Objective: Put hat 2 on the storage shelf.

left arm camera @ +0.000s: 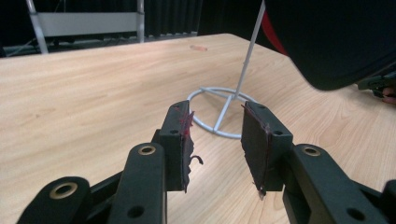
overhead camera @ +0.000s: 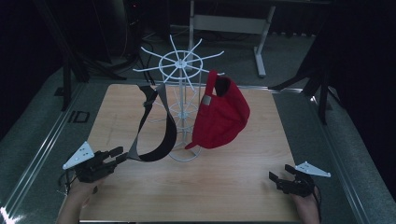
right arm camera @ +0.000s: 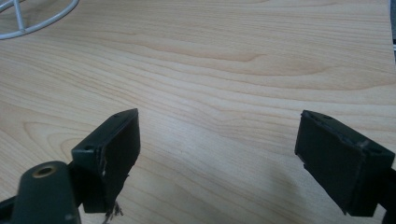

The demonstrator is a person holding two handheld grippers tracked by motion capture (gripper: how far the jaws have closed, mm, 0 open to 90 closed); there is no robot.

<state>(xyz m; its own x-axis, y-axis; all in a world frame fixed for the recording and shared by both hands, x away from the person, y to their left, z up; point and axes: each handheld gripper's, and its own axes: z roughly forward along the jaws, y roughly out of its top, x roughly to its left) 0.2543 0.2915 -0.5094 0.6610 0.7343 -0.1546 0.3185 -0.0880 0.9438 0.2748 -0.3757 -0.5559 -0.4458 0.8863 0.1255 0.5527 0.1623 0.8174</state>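
Observation:
A white wire rack [overhead camera: 180, 62] with radiating spokes stands in the middle of the wooden table [overhead camera: 210, 191]. A black and grey strap loop [overhead camera: 154, 155] hangs from its left side, and a red cap [overhead camera: 222, 116] hangs from its right side. My left gripper [overhead camera: 120, 155] is open at the front left, its tips just short of the bottom of the loop. In the left gripper view its jaws [left arm camera: 218, 113] stand apart, facing the rack's base ring [left arm camera: 205, 123], with the dark loop [left arm camera: 341, 42] close at upper right. My right gripper [overhead camera: 280, 171] [right arm camera: 219, 119] is wide open and empty, low over the front right of the table.
A metal table frame [overhead camera: 229, 23] stands on the floor beyond the far edge. Dark tripod legs [overhead camera: 322, 93] flank the table on both sides. In the right gripper view, part of the rack's base ring [right arm camera: 32, 25] shows at top left.

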